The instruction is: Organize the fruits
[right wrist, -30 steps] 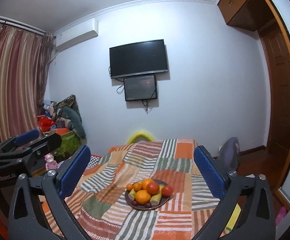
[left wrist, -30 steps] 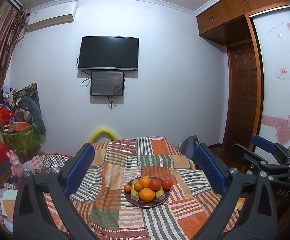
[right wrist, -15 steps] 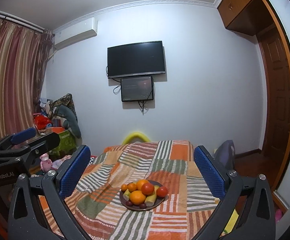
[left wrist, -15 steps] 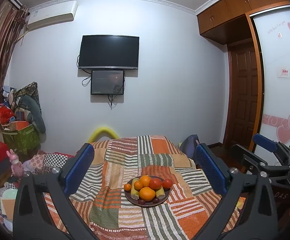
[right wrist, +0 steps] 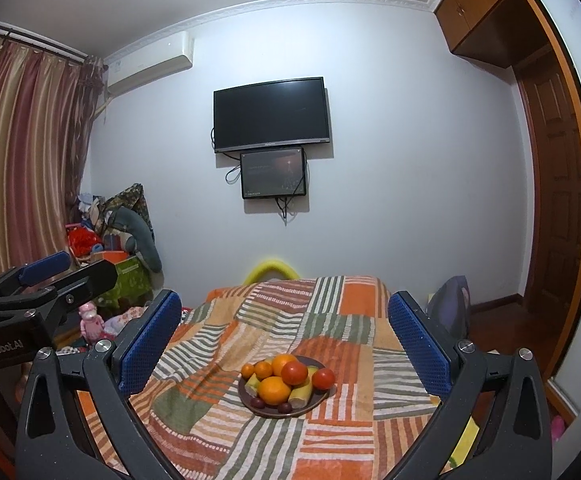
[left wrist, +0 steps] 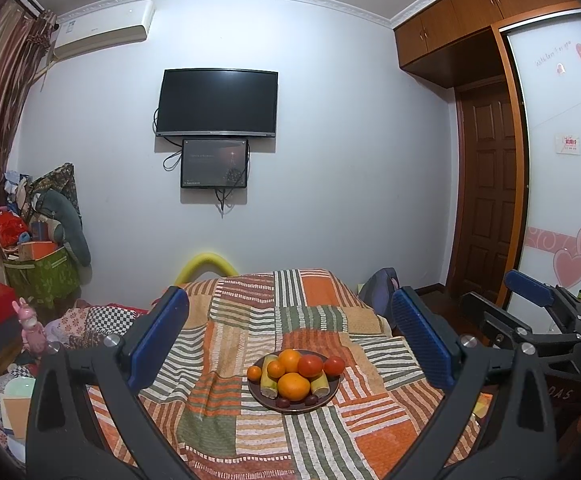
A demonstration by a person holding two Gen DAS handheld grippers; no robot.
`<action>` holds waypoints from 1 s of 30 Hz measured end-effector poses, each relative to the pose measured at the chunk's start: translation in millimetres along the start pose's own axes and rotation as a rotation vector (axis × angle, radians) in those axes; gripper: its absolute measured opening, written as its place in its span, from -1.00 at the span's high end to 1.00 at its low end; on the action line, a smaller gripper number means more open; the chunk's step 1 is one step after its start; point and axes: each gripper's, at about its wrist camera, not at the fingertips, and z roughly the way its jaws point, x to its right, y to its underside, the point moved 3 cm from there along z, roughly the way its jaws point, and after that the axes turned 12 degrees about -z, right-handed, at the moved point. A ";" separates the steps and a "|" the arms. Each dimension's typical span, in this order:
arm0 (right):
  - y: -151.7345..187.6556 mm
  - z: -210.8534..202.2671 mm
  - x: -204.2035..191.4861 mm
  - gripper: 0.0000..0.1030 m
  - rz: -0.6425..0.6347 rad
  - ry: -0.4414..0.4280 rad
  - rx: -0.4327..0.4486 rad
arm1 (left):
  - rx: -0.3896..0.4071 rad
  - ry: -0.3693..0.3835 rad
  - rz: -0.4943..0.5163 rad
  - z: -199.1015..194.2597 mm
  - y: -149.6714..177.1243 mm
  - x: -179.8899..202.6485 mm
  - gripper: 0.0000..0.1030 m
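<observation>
A dark round plate sits on a striped patchwork blanket. It holds oranges, red tomatoes, yellow-green pieces and small dark fruits. My left gripper is open and empty, held above and in front of the plate. My right gripper is open and empty, likewise short of the plate. The right gripper also shows at the right edge of the left wrist view, and the left gripper at the left of the right wrist view.
A TV and a smaller screen hang on the far wall. Boxes, bags and toys pile at the left. A wooden door and wardrobe stand at the right. A bag lies by the blanket's right edge.
Both grippers have shifted slightly; the plate sits a little nearer the centre of the right wrist view. Both jaws stay open and empty.
</observation>
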 end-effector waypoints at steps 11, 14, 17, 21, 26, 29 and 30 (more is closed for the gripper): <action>-0.6 0.1 -0.3 -1.00 -0.002 -0.003 -0.002 | -0.009 0.002 0.005 1.1 3.0 1.4 -1.00; -0.6 0.2 -0.2 -1.00 -0.002 -0.004 -0.002 | -0.012 0.003 0.004 2.0 3.0 1.7 -1.00; -1.2 0.5 -0.2 -1.00 -0.002 -0.003 -0.004 | -0.012 0.003 0.004 2.0 2.9 1.8 -1.00; -0.7 1.1 -0.1 -1.00 0.000 -0.001 -0.006 | -0.020 0.004 0.001 2.7 3.4 1.6 -1.00; -0.5 0.9 2.6 -1.00 0.014 0.001 -0.003 | -0.035 0.013 0.006 4.9 4.1 1.8 -1.00; -0.7 0.7 3.5 -1.00 0.016 0.005 0.000 | -0.044 0.020 0.005 5.6 4.4 1.3 -1.00; -0.7 0.6 3.9 -1.00 0.016 0.005 0.000 | -0.044 0.018 0.006 5.5 4.8 1.2 -1.00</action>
